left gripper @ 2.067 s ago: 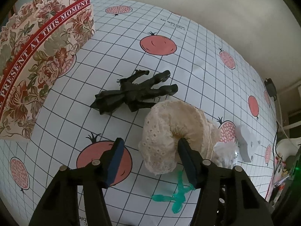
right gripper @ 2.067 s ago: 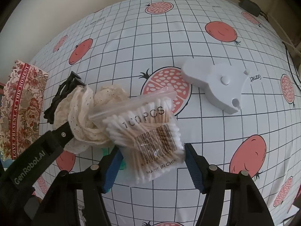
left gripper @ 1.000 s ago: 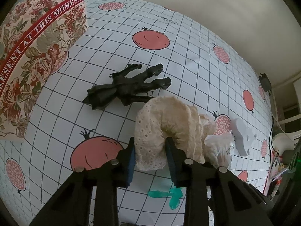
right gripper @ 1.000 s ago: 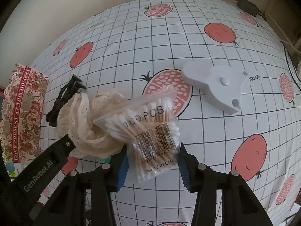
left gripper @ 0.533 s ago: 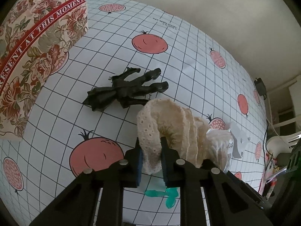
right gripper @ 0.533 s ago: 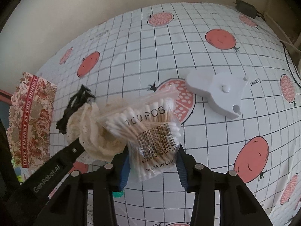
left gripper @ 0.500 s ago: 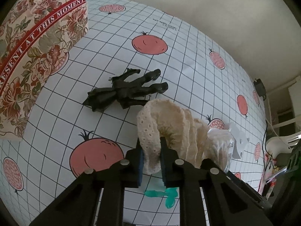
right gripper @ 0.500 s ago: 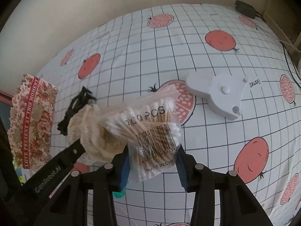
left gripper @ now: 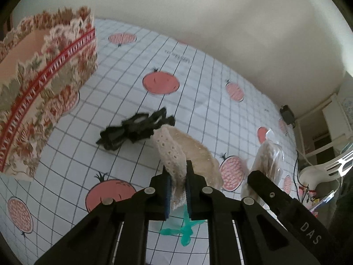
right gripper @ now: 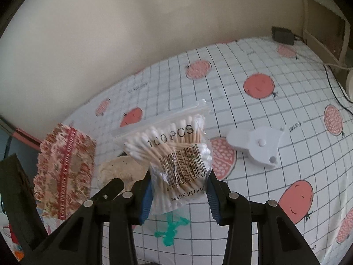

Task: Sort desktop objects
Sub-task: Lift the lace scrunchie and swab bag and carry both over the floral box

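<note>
The left tool (left gripper: 177, 190) is clamped tight on the lace (left gripper: 176, 154), lifted ahead of it above the tabletop (left gripper: 123, 154), while the right tool (right gripper: 178, 196) grips the swab bag (right gripper: 174, 154) between its pads, also raised.

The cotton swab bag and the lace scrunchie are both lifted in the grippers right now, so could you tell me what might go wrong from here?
The right gripper pinches only the lower end of the cotton swab bag, so the slick plastic could slip out. The left gripper holds one fold of the lace scrunchie; the loose rest might snag the floral box rim. The two grippers hang close together and could collide.
</note>
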{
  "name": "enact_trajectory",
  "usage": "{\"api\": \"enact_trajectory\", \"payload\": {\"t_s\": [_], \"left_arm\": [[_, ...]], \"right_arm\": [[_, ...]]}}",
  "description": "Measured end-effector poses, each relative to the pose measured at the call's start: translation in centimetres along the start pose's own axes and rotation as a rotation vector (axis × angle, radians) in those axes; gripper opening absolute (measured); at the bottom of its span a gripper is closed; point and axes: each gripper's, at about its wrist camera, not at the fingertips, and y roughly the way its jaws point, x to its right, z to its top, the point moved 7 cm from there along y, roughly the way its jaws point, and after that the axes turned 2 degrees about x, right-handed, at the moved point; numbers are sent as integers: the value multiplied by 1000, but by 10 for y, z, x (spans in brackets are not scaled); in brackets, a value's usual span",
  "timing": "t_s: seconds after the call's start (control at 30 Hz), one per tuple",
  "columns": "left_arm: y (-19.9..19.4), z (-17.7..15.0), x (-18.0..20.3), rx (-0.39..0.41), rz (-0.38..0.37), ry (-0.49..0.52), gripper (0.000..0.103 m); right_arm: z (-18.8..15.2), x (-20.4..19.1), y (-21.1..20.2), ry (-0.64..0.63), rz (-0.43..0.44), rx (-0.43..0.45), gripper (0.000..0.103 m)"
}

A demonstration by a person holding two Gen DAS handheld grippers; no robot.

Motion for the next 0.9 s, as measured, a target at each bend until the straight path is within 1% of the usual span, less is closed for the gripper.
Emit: {"api": "enact_trajectory", "payload": {"t_s": [0.17, 0.47, 0.7, 0.9], "left_arm": [[-20, 12, 8, 67, -28, 21, 11], [-52, 27, 10, 161, -50, 29, 11], [-71, 34, 6, 214, -61, 23, 11], [-86, 40, 0, 243, -75, 23, 11]], "right_arm": [[10, -11, -14, 3, 37, 71, 46], [22, -30, -34, -3, 79, 176, 46], [24, -51, -38, -18, 95, 213, 46], [23, -75, -38, -35, 123, 239, 46]]}}
